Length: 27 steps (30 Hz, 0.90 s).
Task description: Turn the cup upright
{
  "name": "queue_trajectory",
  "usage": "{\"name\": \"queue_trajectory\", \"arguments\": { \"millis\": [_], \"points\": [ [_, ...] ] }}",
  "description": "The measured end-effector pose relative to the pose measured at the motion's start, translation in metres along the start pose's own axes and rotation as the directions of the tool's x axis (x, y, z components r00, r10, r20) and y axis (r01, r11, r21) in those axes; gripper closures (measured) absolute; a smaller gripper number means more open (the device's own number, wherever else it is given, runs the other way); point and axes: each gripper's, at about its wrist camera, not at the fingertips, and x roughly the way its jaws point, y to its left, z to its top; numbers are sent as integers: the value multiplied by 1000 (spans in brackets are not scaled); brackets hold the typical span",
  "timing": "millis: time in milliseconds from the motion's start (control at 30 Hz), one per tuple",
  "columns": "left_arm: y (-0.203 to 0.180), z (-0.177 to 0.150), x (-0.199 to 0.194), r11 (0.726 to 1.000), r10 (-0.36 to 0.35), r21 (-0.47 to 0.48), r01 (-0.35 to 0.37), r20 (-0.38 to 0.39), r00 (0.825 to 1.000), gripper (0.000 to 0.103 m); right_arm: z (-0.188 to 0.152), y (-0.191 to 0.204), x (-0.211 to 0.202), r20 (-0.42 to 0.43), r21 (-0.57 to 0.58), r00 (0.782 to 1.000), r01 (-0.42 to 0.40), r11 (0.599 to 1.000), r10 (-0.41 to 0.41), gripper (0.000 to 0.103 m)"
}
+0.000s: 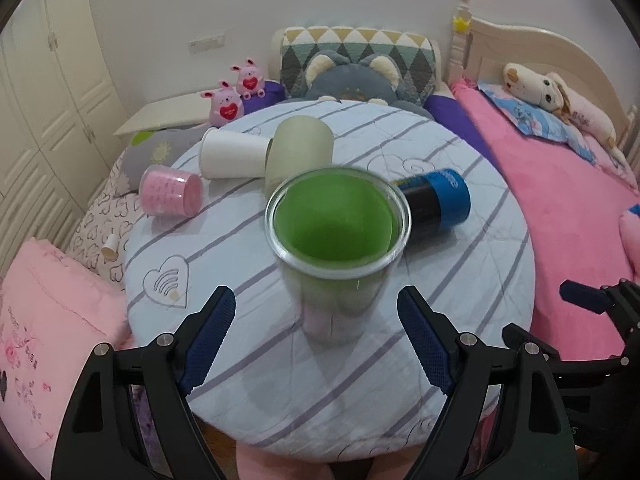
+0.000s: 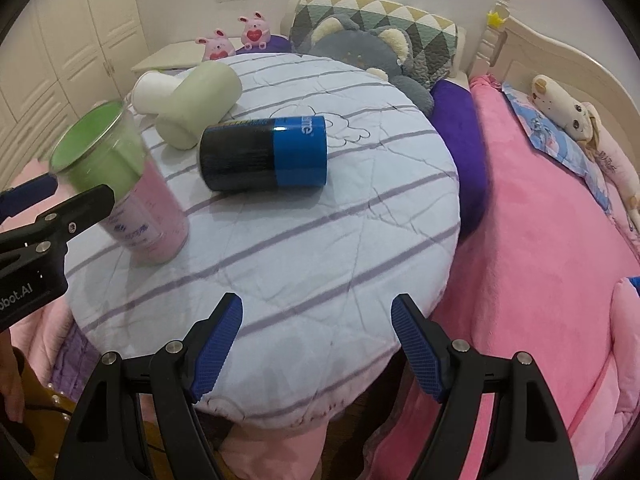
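A clear cup with a green inside and pink lower part (image 1: 338, 240) stands upright on the round cloth-covered table (image 1: 280, 380), mouth up; it also shows in the right wrist view (image 2: 120, 184). My left gripper (image 1: 316, 320) is open, its blue pads on either side of the cup's base and apart from it. My right gripper (image 2: 316, 332) is open and empty over the table's near edge. A blue and black cup (image 2: 264, 154) lies on its side mid-table. A pale green cup (image 1: 300, 152), a white cup (image 1: 234, 154) and a pink cup (image 1: 172, 196) also lie on their sides.
The table (image 2: 360, 240) stands against a bed with a pink blanket (image 2: 540, 220). Plush toys and a patterned pillow (image 1: 356, 60) lie behind the table. White wardrobes (image 1: 48, 100) stand at the left. A pink quilt (image 1: 48, 320) lies at the lower left.
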Motion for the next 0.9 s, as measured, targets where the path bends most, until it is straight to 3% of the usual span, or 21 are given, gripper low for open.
{"name": "queue_trajectory", "arguments": {
  "millis": [167, 300, 433, 600, 767, 900],
  "points": [
    [7, -18, -6, 1000, -20, 19, 20, 6, 1000, 18, -17, 9, -14, 43, 19, 999, 31, 999, -32, 25],
    [12, -35, -13, 999, -31, 38, 29, 41, 999, 18, -29, 14, -20, 65, 57, 998, 9, 998, -13, 25],
    [15, -49, -19, 996, -63, 73, 57, 84, 994, 18, -42, 22, -28, 117, 69, 992, 44, 997, -51, 25],
    [17, -66, -25, 994, -63, 99, 46, 181, 981, 18, -59, 40, -37, 223, 82, 967, 105, 991, -121, 25],
    [18, -78, -23, 993, -62, 112, 38, 215, 975, 18, -73, 52, -43, 309, 104, 942, 103, 989, -130, 25],
    [25, -88, -29, 996, -61, 83, 37, 308, 949, 18, -82, 55, -49, 396, 132, 907, 95, 987, -140, 25]
  ]
}}
